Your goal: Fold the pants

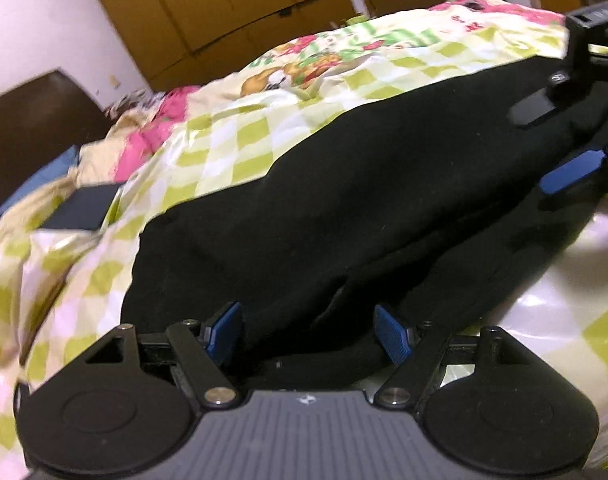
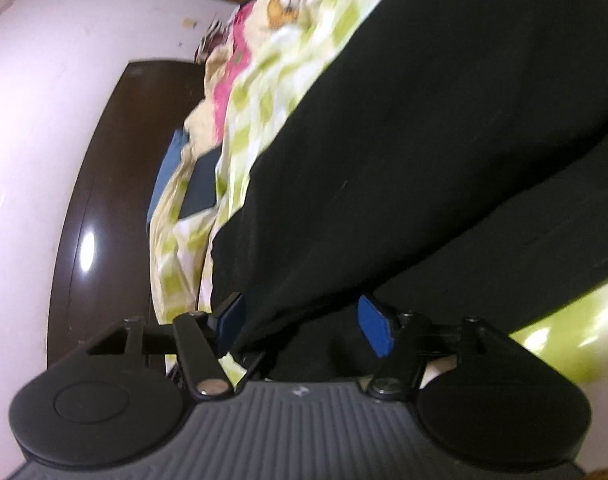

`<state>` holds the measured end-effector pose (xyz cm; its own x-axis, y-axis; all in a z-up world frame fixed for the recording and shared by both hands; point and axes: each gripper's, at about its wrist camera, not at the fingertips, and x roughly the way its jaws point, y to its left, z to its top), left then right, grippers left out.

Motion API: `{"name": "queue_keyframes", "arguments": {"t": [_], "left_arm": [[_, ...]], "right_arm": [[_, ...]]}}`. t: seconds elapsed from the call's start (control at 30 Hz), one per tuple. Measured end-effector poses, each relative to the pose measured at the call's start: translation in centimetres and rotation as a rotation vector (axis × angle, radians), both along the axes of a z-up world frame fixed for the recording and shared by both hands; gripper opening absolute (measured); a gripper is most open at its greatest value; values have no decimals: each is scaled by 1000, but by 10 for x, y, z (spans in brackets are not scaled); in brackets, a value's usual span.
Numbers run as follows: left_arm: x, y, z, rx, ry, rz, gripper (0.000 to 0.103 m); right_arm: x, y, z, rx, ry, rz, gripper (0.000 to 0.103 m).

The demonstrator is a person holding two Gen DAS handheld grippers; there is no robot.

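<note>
Black pants (image 1: 344, 200) lie spread across a green-and-white checked bedsheet (image 1: 224, 140). My left gripper (image 1: 308, 332) is at their near edge, its blue pads wide apart, with a fold of the black cloth lying loose between them. My right gripper (image 1: 552, 140) shows at the right edge of the left wrist view, over the far end of the pants. In its own view the right gripper (image 2: 302, 322) stands open, and the edge of the pants (image 2: 424, 160) runs between the blue pads without being pinched.
A dark wooden headboard (image 1: 24, 120) and a white wall stand at the bed's left end. A flat dark object (image 1: 84, 208) and a blue pillow (image 1: 44, 176) lie near the headboard. Brown wardrobe doors (image 1: 224, 8) stand behind the bed.
</note>
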<state>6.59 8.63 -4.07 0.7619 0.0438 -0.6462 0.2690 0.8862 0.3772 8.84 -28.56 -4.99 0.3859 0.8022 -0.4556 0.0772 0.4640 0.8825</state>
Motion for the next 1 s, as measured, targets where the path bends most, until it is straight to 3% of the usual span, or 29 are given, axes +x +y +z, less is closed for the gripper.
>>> {"name": "queue_keyframes", "arguments": {"t": [0.2,0.23,0.3,0.37,0.47,0.57,0.73,0.8,0.87,0.93,1.0], "left_arm": [[11,-20,-2,56,-69,-88,86],[13,-24,-5,76,-78,-103,83],[14,-30,-7,90,-69,-147,66],[12,-30,-5,69,-59,-172,52],[13,-24,5,21,-81,-149,46],[14,-17,21,-49,-91,-127,45],[8,-16,28,-59,-92,-155,44],[9,-14,26,-67,-82,-155,44],[7,-14,21,-47,-83,-152,45],[2,-16,15,-28,-98,-163,48],[-5,-26,4,62,-136,-189,60]], "right_arm": [[3,6,-9,66,48,-55,67],[3,5,-10,60,50,-63,68],[3,7,-12,57,62,-62,68],[-1,5,-14,58,69,-83,68],[2,6,-19,83,78,-126,68],[5,6,-22,119,84,-174,68],[11,-6,-32,212,75,-302,68],[14,-3,-35,242,91,-300,58],[14,5,-28,233,83,-242,24],[11,12,-17,231,68,-188,18],[5,15,-5,197,42,-154,18]]}}
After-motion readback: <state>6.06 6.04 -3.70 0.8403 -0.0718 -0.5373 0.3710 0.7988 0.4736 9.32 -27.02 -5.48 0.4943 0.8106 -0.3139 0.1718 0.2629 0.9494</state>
